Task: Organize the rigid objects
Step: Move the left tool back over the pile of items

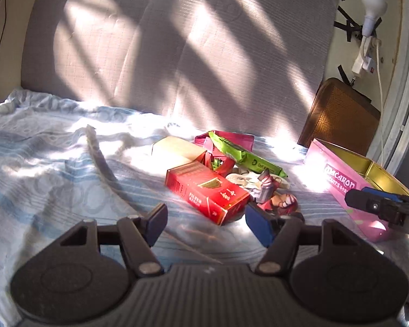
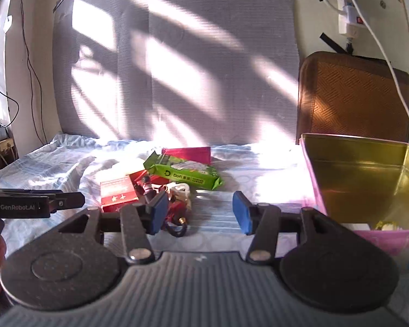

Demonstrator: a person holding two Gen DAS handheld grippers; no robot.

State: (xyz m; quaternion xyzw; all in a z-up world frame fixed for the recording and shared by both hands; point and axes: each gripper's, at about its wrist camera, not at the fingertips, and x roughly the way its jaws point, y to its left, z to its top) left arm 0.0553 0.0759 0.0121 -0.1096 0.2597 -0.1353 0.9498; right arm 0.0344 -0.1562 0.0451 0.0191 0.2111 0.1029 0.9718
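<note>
Now | both tongs (image 1: 205, 222) (image 2: 200, 211) agape, empty | red box (image 1: 204, 192) amid clutter | pink tin (image 2: 368, 179) right.

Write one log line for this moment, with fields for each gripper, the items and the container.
left gripper: open, empty | right gripper: open, empty | red cardboard box: on bedsheet | pink metal tin: open

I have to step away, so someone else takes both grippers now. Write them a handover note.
Left gripper: open, empty, facing the red box.
Right gripper: open, empty, beside the pink tin.
Pile on the bedsheet: red box, green packet, beige box, figurine, small bits.
Done: a few small things seem to lie in the tin already.
Left: move the pile into the tin, probably red box first.
</note>
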